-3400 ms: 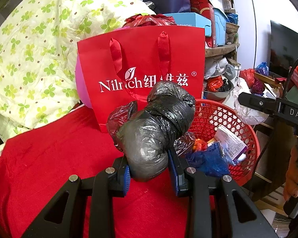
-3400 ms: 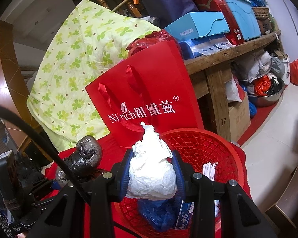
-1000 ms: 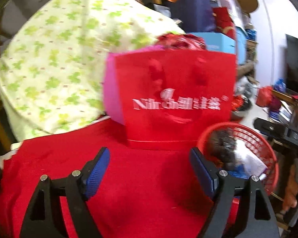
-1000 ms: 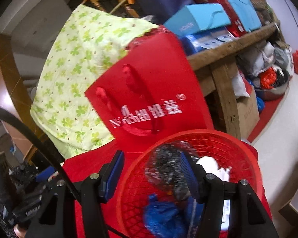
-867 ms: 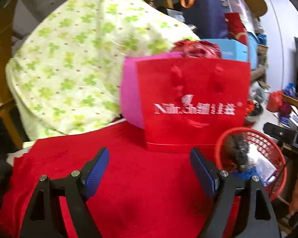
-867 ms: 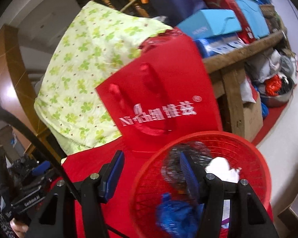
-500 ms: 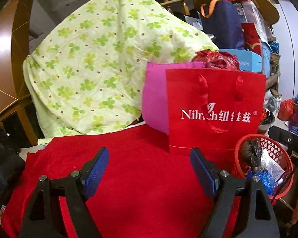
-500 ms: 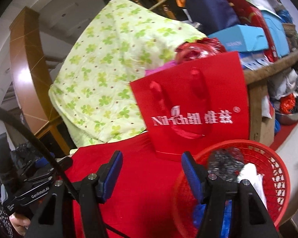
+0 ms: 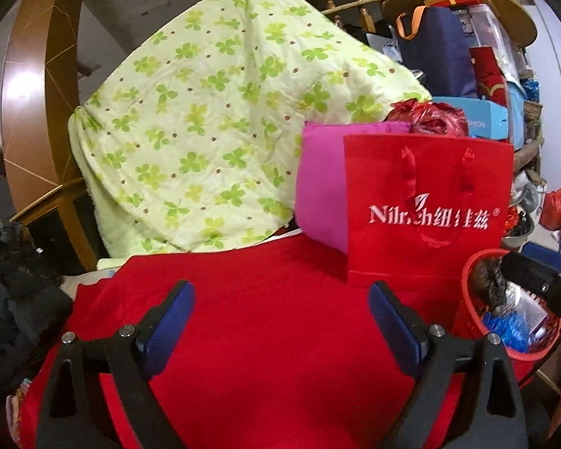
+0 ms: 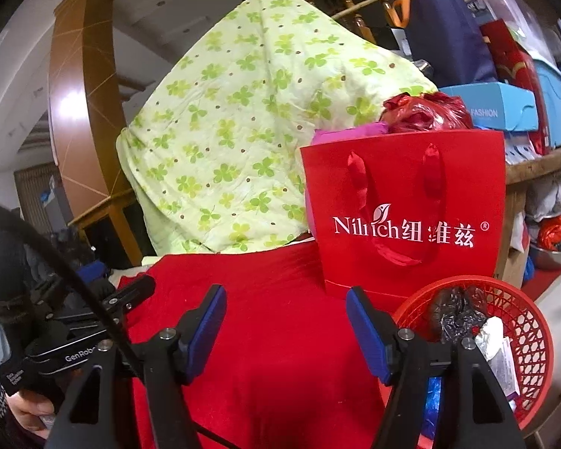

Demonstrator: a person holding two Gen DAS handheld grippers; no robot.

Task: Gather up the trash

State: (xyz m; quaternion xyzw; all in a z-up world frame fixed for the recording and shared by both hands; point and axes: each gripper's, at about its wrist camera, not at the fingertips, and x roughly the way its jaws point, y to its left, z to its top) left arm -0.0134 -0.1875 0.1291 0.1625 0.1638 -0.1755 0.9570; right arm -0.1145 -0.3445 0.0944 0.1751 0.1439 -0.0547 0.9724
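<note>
Both bundles now lie in one red basket [image 10: 535,321]; two hand-held grippers [image 9: 280,321] [image 10: 286,321] gape empty.

The left gripper [image 9: 280,316] and right gripper [image 10: 286,323] share black frames, blue-padded jaws and silver screws.

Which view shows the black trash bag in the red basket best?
The right wrist view: the black trash bag lies in plain sight inside the red basket, beside white wrappers. In the left wrist view the same bag sits at the frame's right edge, small and partly hidden by the other gripper's black body.
</note>
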